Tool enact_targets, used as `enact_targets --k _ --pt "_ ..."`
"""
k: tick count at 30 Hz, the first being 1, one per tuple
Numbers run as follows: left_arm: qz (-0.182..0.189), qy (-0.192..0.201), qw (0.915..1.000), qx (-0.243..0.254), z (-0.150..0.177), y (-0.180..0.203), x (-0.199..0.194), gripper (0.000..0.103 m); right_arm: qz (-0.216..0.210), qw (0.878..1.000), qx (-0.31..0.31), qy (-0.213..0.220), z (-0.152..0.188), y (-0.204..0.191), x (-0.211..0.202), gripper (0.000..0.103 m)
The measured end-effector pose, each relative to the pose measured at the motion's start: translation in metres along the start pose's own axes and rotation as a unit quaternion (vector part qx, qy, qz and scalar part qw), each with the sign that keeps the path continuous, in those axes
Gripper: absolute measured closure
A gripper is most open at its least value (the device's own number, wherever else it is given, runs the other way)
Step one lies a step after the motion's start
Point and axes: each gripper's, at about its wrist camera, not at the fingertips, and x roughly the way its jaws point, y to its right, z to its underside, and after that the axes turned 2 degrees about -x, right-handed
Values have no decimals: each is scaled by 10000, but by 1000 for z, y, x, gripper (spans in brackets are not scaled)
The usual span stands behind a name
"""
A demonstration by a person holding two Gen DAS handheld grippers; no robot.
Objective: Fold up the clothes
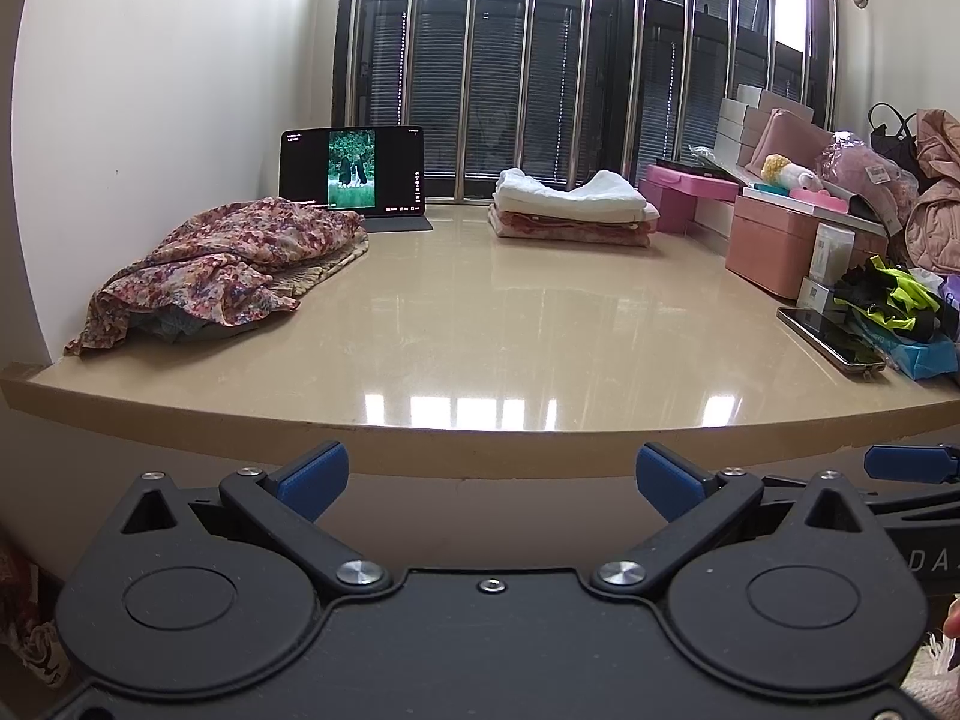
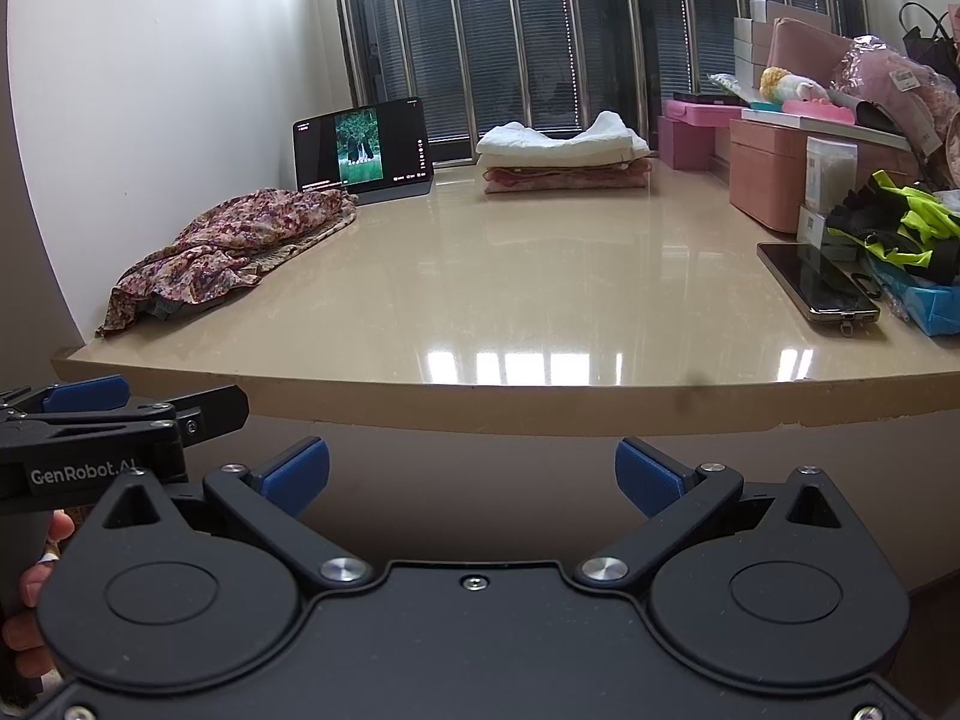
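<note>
left gripper (image 1: 492,474) and right gripper (image 2: 472,468): both spread wide, nothing held | floral garment (image 1: 222,267): crumpled at counter (image 1: 480,312) far-left, stretched diagonally toward tablet (image 1: 353,171) | left gripper judged nearer

1. The right gripper (image 2: 472,474) hangs below the front edge of the beige worktop (image 2: 540,300), its blue fingers (image 2: 297,471) spread wide with nothing between them.
2. A crumpled floral garment (image 2: 234,249) lies at the worktop's left side, near the wall.
3. Behind it a tablet (image 2: 363,147) stands lit.
4. A folded stack (image 2: 564,159) sits at the back, a phone (image 2: 816,288) at the right.
5. The left gripper (image 2: 90,420) shows at the left edge.
</note>
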Motion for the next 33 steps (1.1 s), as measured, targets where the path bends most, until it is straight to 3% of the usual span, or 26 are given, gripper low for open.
enact_targets --k 33 --pt "-2 -33 10000 -15 2 -2 0 0 -12 10000 0 -27 1 0 3 0"
